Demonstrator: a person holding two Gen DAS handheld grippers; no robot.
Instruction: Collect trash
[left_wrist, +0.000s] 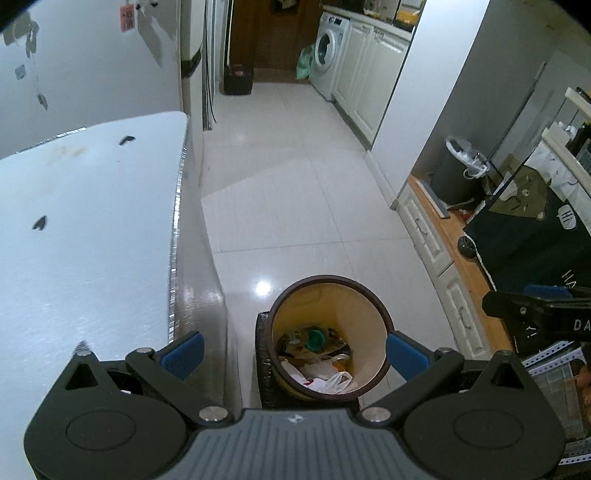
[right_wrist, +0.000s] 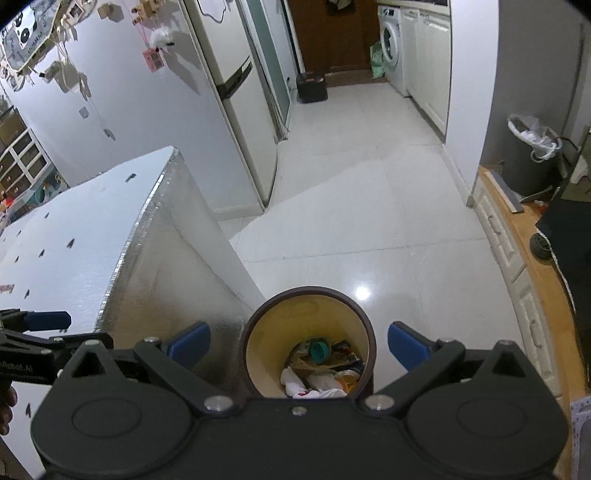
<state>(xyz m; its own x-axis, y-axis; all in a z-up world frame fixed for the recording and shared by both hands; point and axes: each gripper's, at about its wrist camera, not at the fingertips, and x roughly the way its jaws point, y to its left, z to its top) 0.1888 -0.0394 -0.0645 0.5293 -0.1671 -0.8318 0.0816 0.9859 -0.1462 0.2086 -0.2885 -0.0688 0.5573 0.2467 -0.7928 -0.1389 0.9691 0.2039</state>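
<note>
Seemingly near done: trash bin (right_wrist: 309, 343) at 6 o'clock below both grippers already holds trash (right_wrist: 321, 369). Left gripper (left_wrist: 293, 354) and right gripper (right_wrist: 299, 345) both spread, empty. Table (left_wrist: 92, 221) at 9 o'clock shows no trash.

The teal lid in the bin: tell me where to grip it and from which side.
Grip the teal lid across its round rim, coming straight down through the open mouth of the bin. It lies tilted on the trash near the bottom, and the tall walls likely block any sideways approach. Both the left gripper and the right gripper hang open above it.
</note>
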